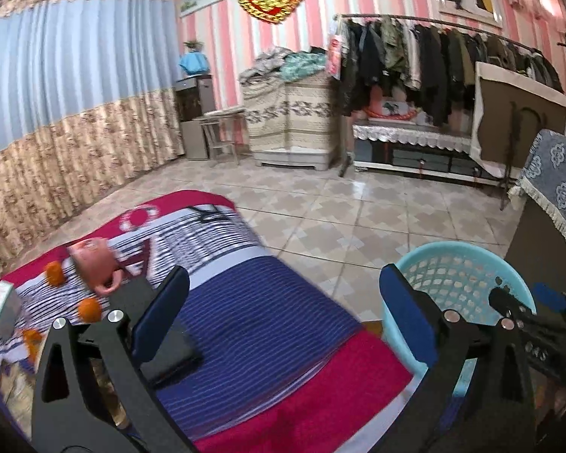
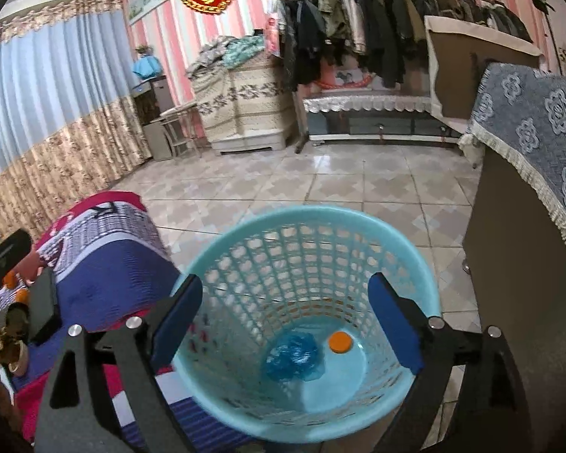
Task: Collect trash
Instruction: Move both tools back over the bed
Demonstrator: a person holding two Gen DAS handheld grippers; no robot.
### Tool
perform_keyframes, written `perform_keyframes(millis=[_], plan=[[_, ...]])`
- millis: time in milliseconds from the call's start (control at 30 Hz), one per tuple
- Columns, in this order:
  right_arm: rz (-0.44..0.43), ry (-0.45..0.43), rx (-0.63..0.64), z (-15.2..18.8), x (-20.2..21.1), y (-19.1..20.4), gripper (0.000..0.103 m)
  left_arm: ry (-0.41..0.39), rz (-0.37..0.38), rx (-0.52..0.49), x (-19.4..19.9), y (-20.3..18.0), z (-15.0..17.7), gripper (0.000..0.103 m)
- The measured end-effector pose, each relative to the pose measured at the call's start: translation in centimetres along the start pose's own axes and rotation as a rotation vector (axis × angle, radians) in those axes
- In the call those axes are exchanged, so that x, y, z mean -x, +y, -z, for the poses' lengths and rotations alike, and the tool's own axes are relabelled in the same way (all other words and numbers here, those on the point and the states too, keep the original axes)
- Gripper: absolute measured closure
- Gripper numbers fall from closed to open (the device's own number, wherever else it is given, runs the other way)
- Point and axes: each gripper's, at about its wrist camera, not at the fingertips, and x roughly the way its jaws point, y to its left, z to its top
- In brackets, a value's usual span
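Observation:
A light blue plastic basket stands on the floor beside the striped cloth-covered table. On its bottom lie a crumpled blue wrapper and an orange cap. My right gripper hangs over the basket mouth, jaws wide apart, nothing between them. My left gripper is open and empty above the table near its right edge; the basket shows past its right finger. On the table's left lie small orange pieces, a pink mug, a black flat object and a pale box.
A dark cabinet under a grey-blue patterned cover stands right of the basket. Tiled floor stretches to a clothes rack, a low bench and a covered cupboard at the far wall. Curtains hang on the left.

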Motion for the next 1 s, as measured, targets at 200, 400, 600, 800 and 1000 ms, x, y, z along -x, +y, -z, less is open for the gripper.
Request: perform_keyframes(millis=[200, 400, 600, 800, 1000], plan=[[-0.064, -0.021, 0.064, 0.3, 1.6, 3.7, 0.015, -0.011, -0.062, 0.056, 4.4, 4.9, 1.3, 0.005], [-0.162, 0.012, 0.118, 1.3, 2.1, 7.4, 0.006, -0.004, -0.181, 0.112, 7.7, 11.7, 2.9, 0.005], [-0.235, -0.001, 0.181, 2.5, 3.1, 11.4, 0.006, 0.043, -0.282, 0.198, 9.1, 18.2, 5.5, 0.005], [-0.278, 0.020, 0.241, 4.1, 3.5, 14.2, 0.006, 0.082, -0.388, 0.255, 10.1, 23.5, 8.8, 0.005], [-0.294, 0.019, 0.301, 5.1, 3.9, 16.6, 0.006, 0.109, -0.473, 0.323, 11.0, 28.5, 12.0, 0.005]])
